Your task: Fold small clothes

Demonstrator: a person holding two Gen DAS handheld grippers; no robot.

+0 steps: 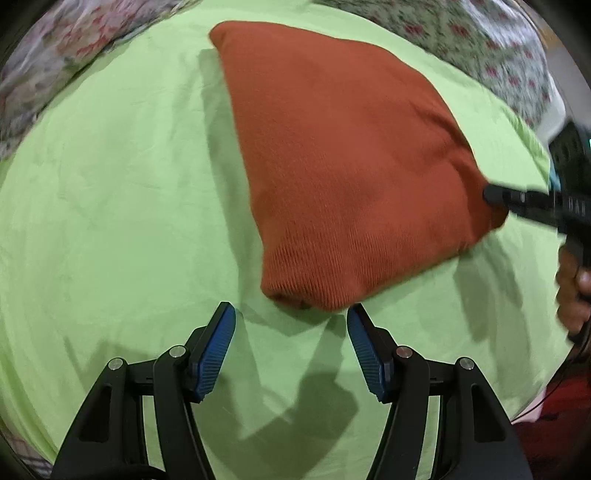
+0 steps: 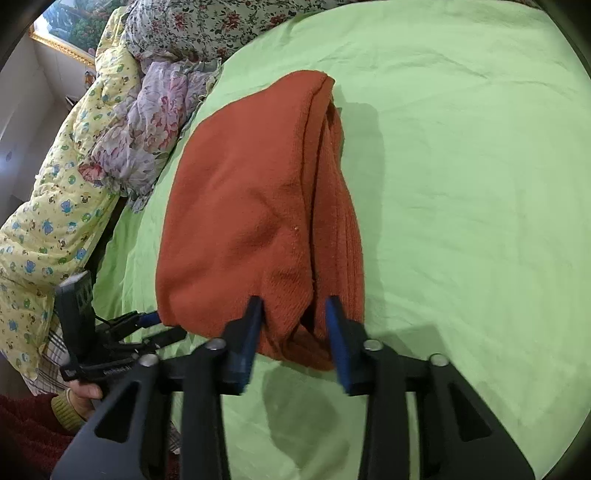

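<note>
Fold in hand: right tool [image 2: 293,314] pinches the sweater [image 2: 243,206] at its 6 o'clock corner. Left tool [image 1: 291,325] is wide, empty; it likely must grab the near hem.

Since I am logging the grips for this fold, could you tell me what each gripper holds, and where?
The right gripper holds the folded orange garment by its near corner, between its pads. The left gripper is open beside another corner and holds nothing.

One folded orange knitted garment [image 2: 243,221] lies on one green bedsheet [image 2: 461,184]. Two grippers are in view, the left gripper [image 1: 291,314] and the right gripper [image 2: 293,306]. Three patterned quilts or cloths are heaped at the sheet's edge [image 2: 147,110]. One framed picture [image 2: 62,29] hangs behind.
</note>
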